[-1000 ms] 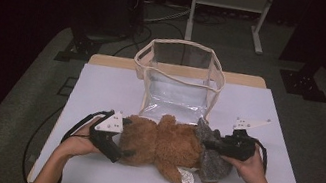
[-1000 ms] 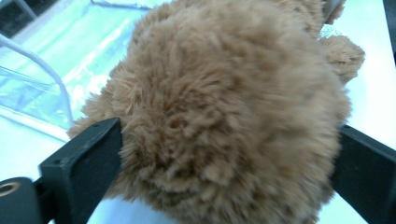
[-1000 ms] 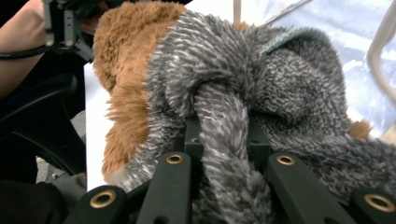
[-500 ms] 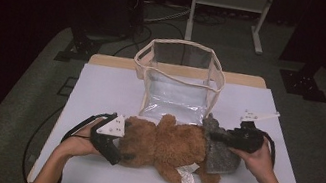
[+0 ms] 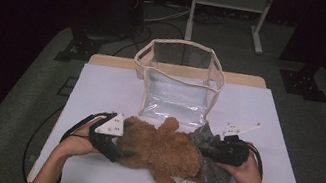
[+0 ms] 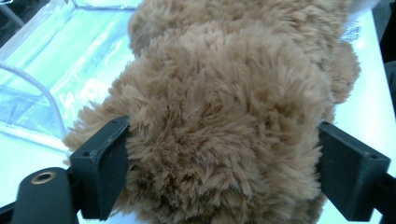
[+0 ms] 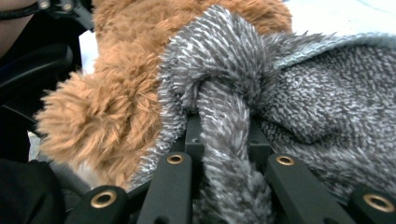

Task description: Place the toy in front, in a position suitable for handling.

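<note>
- Claw jaws on the left claw have just been closing and now press both flanks of the brown plush bear, which lies on the table between the two claws.
- Right claw is clamped on a fold of the bear's grey knit garment.
- Beyond both claws, a clear bag stands open-topped, its front wall just past the bear.
- Bare table lies outward of each claw to the side edges.

Place: a recording lab or studio.
Signs: dark surroundings, grey carpet, floor cables, stand legs, white-covered desk.
</note>
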`<action>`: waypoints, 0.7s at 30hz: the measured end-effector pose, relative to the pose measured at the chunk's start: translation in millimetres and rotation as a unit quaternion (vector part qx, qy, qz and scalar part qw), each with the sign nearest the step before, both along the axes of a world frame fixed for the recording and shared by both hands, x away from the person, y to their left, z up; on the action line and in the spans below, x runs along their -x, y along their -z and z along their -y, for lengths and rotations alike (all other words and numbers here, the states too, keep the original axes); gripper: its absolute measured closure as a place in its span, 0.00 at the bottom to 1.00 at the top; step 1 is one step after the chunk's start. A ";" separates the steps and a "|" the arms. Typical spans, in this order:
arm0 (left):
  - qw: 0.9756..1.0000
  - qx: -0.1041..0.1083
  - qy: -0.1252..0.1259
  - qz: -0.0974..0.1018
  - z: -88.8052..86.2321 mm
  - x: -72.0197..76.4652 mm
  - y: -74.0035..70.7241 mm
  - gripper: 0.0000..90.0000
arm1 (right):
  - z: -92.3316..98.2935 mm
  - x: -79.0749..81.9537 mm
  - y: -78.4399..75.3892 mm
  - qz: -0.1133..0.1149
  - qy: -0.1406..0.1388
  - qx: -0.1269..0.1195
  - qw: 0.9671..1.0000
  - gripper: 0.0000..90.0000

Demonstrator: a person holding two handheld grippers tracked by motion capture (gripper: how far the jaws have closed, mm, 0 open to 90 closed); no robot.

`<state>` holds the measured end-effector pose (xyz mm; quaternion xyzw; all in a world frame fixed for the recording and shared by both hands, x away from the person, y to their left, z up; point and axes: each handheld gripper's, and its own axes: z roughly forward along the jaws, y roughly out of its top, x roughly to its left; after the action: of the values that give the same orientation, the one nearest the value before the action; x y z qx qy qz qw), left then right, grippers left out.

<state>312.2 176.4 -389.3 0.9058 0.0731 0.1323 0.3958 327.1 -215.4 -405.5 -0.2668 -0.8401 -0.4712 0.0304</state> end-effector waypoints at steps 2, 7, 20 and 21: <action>1.000 0.002 0.002 -0.004 0.7 0.9 0.5 0.21 | 1.2 0.6 -1.4 0.002 -0.002 0.003 1.000 0.85; 1.000 0.002 0.013 -0.011 3.0 2.0 2.8 0.25 | 2.5 -13.9 -17.9 0.018 0.003 0.005 1.000 0.85; 1.000 0.011 0.017 -0.008 1.2 3.7 6.2 0.24 | 12.7 -32.2 5.2 -0.008 0.018 0.019 1.000 0.85; 1.000 0.011 0.017 -0.007 2.4 3.7 6.8 0.24 | 15.8 -30.2 3.0 -0.010 0.022 0.022 0.999 0.85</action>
<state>308.6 174.0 -396.1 0.9036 0.0619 0.1182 0.4071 357.3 -231.2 -408.5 -0.2904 -0.8440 -0.4503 0.0224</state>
